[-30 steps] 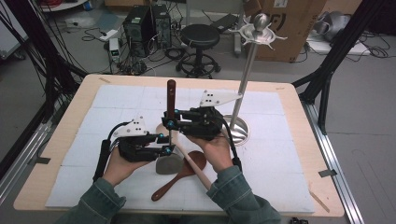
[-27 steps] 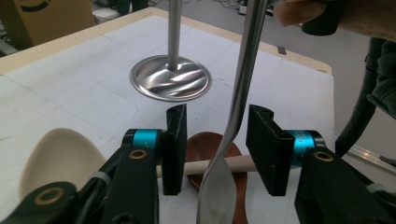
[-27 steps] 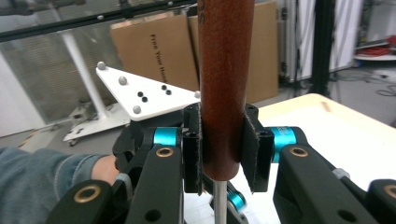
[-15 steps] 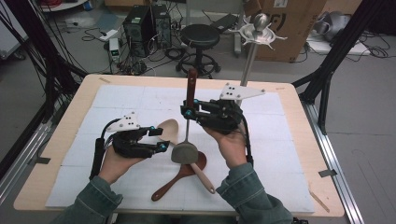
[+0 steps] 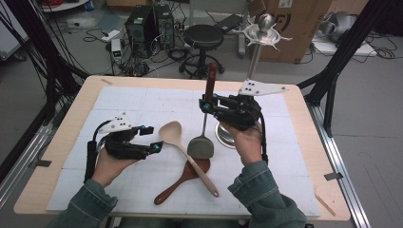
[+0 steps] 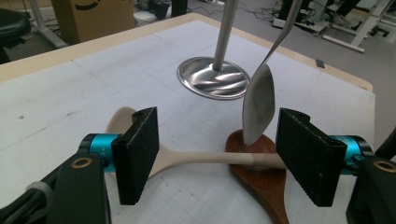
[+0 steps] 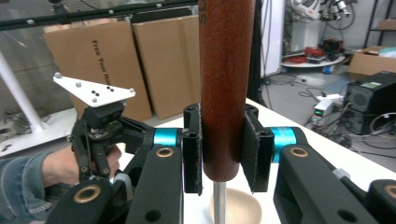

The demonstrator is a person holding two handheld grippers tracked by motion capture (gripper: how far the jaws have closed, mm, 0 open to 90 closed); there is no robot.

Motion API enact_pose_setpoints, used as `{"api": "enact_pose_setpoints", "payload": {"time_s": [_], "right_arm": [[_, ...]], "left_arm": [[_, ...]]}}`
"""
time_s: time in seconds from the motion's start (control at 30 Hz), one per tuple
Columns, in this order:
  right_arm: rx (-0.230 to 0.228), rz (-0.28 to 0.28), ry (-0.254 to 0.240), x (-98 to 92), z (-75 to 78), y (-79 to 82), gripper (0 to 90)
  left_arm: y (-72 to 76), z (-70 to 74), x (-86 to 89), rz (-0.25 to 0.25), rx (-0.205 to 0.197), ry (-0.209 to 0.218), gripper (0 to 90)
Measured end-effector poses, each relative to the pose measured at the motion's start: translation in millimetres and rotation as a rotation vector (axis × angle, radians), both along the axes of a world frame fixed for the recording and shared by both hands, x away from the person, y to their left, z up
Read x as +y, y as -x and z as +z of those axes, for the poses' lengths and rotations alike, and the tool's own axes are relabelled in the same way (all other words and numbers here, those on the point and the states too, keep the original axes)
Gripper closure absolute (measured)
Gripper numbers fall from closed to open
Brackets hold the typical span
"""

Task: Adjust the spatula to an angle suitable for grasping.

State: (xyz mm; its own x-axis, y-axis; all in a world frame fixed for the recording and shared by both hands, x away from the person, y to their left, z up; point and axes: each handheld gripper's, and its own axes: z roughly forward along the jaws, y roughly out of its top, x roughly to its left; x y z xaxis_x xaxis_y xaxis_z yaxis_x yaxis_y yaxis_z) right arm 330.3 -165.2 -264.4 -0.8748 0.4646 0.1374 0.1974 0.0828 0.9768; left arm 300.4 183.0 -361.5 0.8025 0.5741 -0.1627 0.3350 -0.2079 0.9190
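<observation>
My right gripper is shut on the dark wooden handle of a metal spatula. It holds the spatula upright over the middle of the table, with the grey blade hanging just above the mat. A light wooden spoon lies flat, its handle crossing a dark wooden spoon. My left gripper sits left of the light spoon's bowl. Its jaws have just been opening, and the pads stand apart on either side of the spoon's handle without pressing on it.
A steel stand with a round base and a tall pole rises just right of the spatula. A white mat covers the wooden table. Boxes, a stool and cables lie beyond the far edge.
My right gripper has carried the spatula up and to the right. The left gripper's jaws have opened and it has drawn back to the left, leaving the light spoon on the table.
</observation>
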Motion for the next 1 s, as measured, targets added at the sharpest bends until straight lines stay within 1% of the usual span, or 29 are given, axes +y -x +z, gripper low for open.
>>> {"api": "enact_pose_setpoints", "payload": {"time_s": [0.13,0.27,0.33,0.43,0.53,0.63,0.77,0.83,0.93,1.0], "right_arm": [[-0.003,-0.023,0.012,-7.3,2.7,-0.7,72.9],[-0.018,-0.041,0.032,-13.8,7.2,-0.7,72.9],[-0.02,-0.045,0.033,-16.3,9.5,-0.7,72.9],[-0.026,-0.053,0.036,-20.5,13.1,-0.9,72.9],[-0.029,-0.061,0.043,-23.6,15.8,-0.4,72.9],[-0.042,-0.067,0.055,-25.5,17.4,-0.3,72.9],[-0.041,-0.074,0.067,-27.4,17.7,0.5,72.9],[-0.041,-0.079,0.068,-28.6,17.8,0.0,72.9],[-0.04,-0.089,0.066,-31.2,18.3,-1.8,72.9],[-0.038,-0.095,0.065,-32.2,19.1,-3.0,72.9]], "left_arm": [[0.7,-2.4,8.5,0.021,0.003,-0.011,27.9],[1.6,-5.7,17.6,0.047,0.004,-0.012,25.4],[1.9,-6.9,20.7,0.058,0.01,-0.02,24.0],[3.4,-9.0,25.6,0.063,0.009,-0.018,22.9],[5.2,-11.0,29.0,0.074,0.011,-0.02,21.3],[7.0,-14.1,32.6,0.084,0.007,-0.023,19.9],[7.0,-17.2,36.2,0.097,0.006,-0.04,19.0],[7.2,-18.2,38.0,0.105,0.009,-0.032,18.8],[7.4,-19.5,40.0,0.105,0.01,-0.028,18.5],[7.8,-19.6,39.9,0.106,0.008,-0.037,18.3]]}}
